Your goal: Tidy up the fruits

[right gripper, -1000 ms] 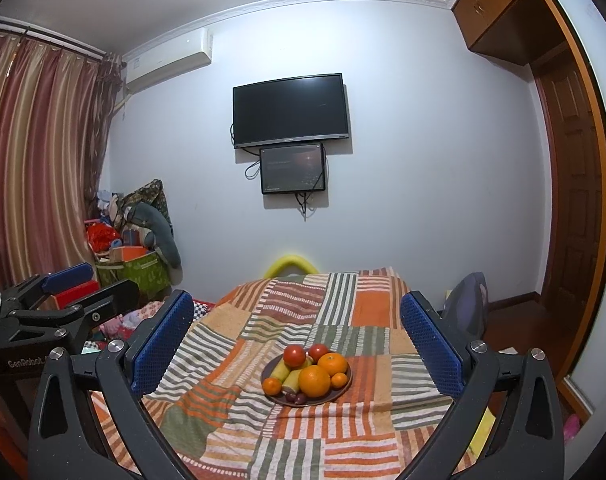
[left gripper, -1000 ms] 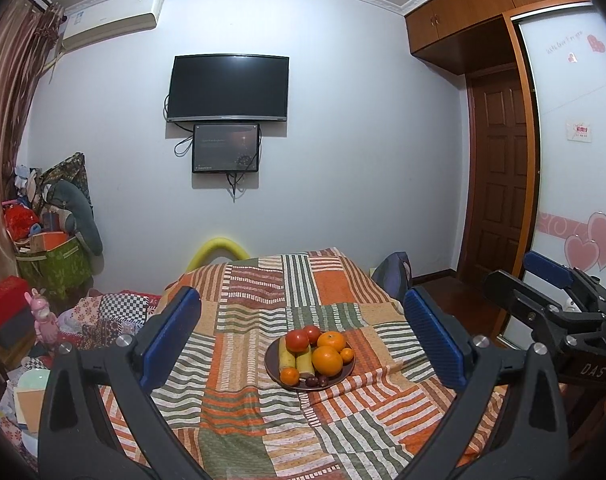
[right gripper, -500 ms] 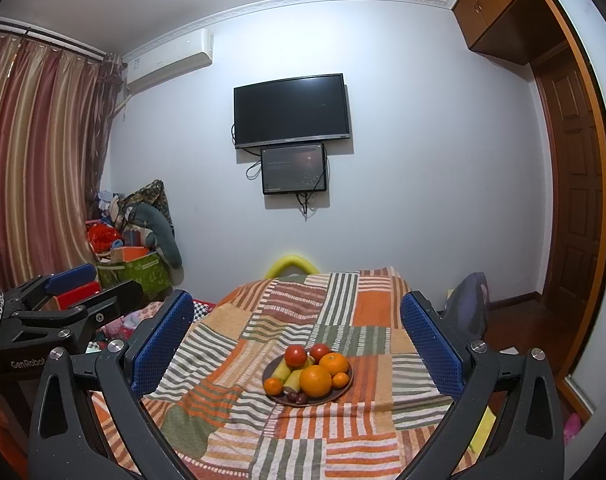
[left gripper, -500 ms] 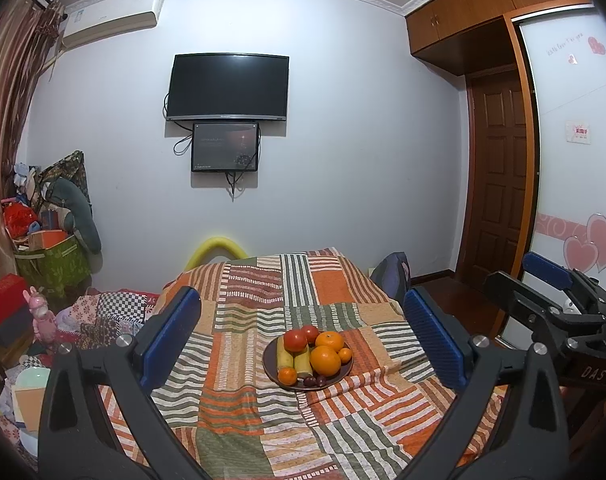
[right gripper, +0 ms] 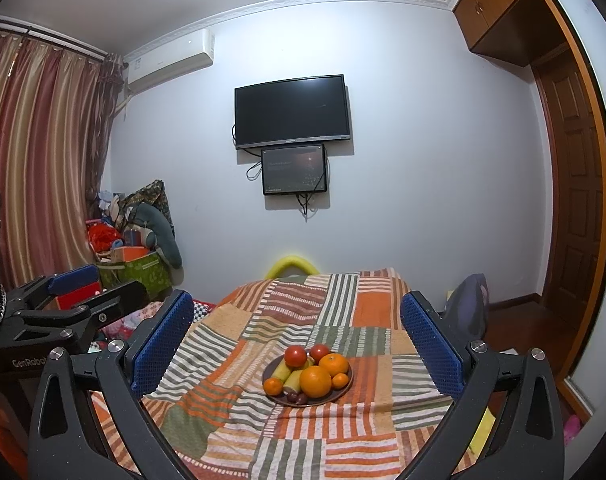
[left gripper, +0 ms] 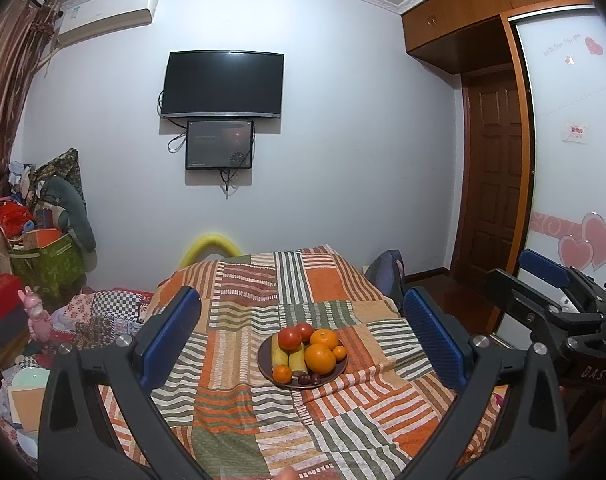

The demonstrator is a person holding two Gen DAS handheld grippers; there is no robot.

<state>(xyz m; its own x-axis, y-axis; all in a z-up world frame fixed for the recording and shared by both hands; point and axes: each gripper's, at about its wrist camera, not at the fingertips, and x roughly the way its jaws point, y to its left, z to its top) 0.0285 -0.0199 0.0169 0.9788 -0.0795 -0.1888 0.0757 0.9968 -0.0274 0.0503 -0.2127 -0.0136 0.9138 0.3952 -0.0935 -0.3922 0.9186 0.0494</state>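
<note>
A dark plate (left gripper: 339, 372) (right gripper: 345, 390) of fruit sits in the middle of a table under a striped patchwork cloth (left gripper: 239, 392) (right gripper: 355, 304). On it lie two tomatoes (left gripper: 289, 338) (right gripper: 295, 355), large and small oranges (left gripper: 319, 358) (right gripper: 315, 381), yellow-green bananas (left gripper: 297, 361) (right gripper: 291, 380) and dark plums (left gripper: 310, 379) (right gripper: 297, 398). My left gripper (left gripper: 301, 336) is open, high and well short of the plate. My right gripper (right gripper: 297, 340) is open too, also back from the plate. Each gripper shows at the edge of the other's view.
A chair back (left gripper: 387, 274) (right gripper: 469, 306) stands at the table's far right. Boxes, bags and toys (left gripper: 43, 248) (right gripper: 135, 256) pile up at the left wall. A television (left gripper: 222, 85) hangs on the far wall. A wooden door (left gripper: 491, 184) is at the right.
Both views have shifted only slightly; the plate sits a touch lower and closer in the frames. The grippers stay open.
</note>
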